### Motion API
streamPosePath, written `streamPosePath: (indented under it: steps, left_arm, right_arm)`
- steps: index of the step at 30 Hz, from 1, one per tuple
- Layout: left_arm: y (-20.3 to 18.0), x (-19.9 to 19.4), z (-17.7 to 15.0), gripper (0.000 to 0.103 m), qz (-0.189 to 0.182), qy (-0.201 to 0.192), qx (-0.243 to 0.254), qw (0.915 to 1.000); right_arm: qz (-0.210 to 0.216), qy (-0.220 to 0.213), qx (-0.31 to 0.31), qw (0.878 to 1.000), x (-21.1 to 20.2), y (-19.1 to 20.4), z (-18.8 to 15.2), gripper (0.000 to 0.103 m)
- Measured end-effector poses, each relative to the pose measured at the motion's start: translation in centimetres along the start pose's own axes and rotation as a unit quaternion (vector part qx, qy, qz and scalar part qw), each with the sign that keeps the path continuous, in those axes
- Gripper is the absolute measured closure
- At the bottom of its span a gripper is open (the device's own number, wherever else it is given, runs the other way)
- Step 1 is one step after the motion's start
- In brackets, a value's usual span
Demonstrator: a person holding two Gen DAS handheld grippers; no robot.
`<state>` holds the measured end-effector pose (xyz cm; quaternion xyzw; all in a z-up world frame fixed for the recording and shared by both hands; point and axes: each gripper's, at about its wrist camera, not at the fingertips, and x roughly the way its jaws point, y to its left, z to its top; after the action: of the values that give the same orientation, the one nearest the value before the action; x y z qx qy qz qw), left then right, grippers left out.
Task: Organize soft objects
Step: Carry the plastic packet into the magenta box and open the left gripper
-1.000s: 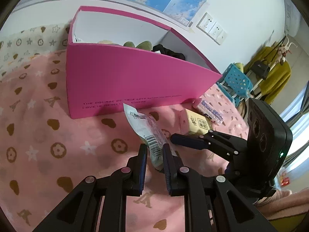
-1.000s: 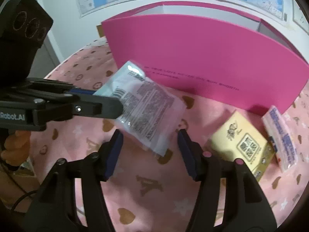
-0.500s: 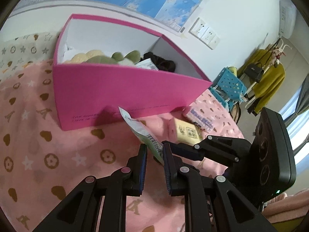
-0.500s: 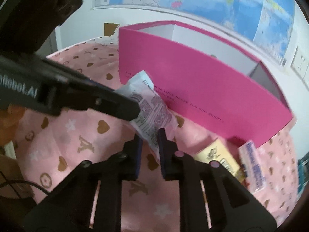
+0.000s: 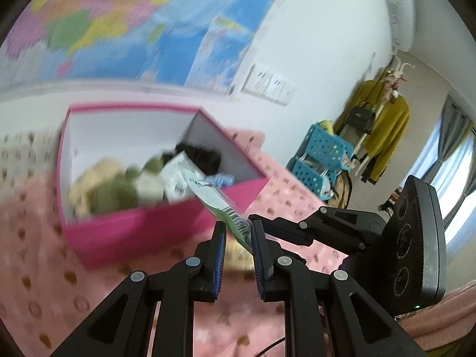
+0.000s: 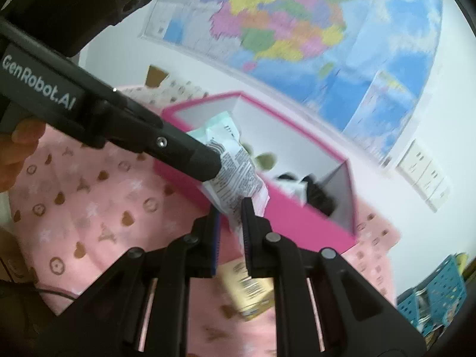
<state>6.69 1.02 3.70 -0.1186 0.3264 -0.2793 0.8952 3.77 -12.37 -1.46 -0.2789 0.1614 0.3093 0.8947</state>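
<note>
Pink cloth (image 6: pixel 89 208) printed with brown hearts and stars covers the surface where a magenta box (image 5: pixel 134 232) stands open, soft toys and dark fabric inside. Both grippers clamp one crinkled plastic packet (image 6: pixel 235 175), held in the air in front of the box: the left gripper (image 5: pixel 238 232) and right gripper (image 6: pixel 230 208) each pinch an edge. A world map (image 6: pixel 297 29) hangs on the white wall, and a yellow coat (image 5: pixel 383 125) and blue crates (image 5: pixel 321 157) stand beyond.

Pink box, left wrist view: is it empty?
No. The pink box already holds plush toys, a dark item and some packets.
</note>
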Motion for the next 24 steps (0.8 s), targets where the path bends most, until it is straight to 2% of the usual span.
streamPosePath:
  steps: [3, 6, 11, 17, 18, 22, 24]
  left_arm:
    - [-0.9, 0.5, 2.2, 0.087, 0.007, -0.013, 0.024, 0.9996]
    - [-0.6, 1.7, 4.5, 0.087, 0.021, -0.019, 0.034, 0.999]
    - [1.1, 4.9, 7.4, 0.086, 0.039, -0.014, 0.02, 0.9989]
    - [4.2, 8.8, 7.4, 0.077, 0.067, 0.018, -0.021, 0.9974]
    - [4.5, 9.2, 7.2, 0.077, 0.077, 0.022, -0.025, 0.9965]
    - [5.1, 10.3, 6.0, 0.072, 0.109, 0.038, -0.019, 0.9931]
    - [5.1, 10.3, 5.6, 0.071, 0.114, 0.042, -0.018, 0.9924]
  right_arm:
    - [-0.014, -0.016, -0.005, 1.0, -0.3, -1.6, 1.1, 0.088]
    - [-0.007, -0.024, 0.011, 1.0, 0.7, -4.2, 2.1, 0.088]
    - [0.012, -0.02, 0.044, 0.999, 3.3, -7.5, 3.0, 0.088]
    - [0.002, 0.028, 0.056, 0.998, 8.2, -9.2, 2.6, 0.085]
    - [0.001, 0.036, 0.059, 0.998, 8.8, -9.3, 2.4, 0.08]
    - [0.014, 0.048, 0.09, 0.995, 9.6, -10.1, 1.1, 0.078]
    - [0.026, 0.051, 0.114, 0.992, 9.5, -10.8, 0.6, 0.067]
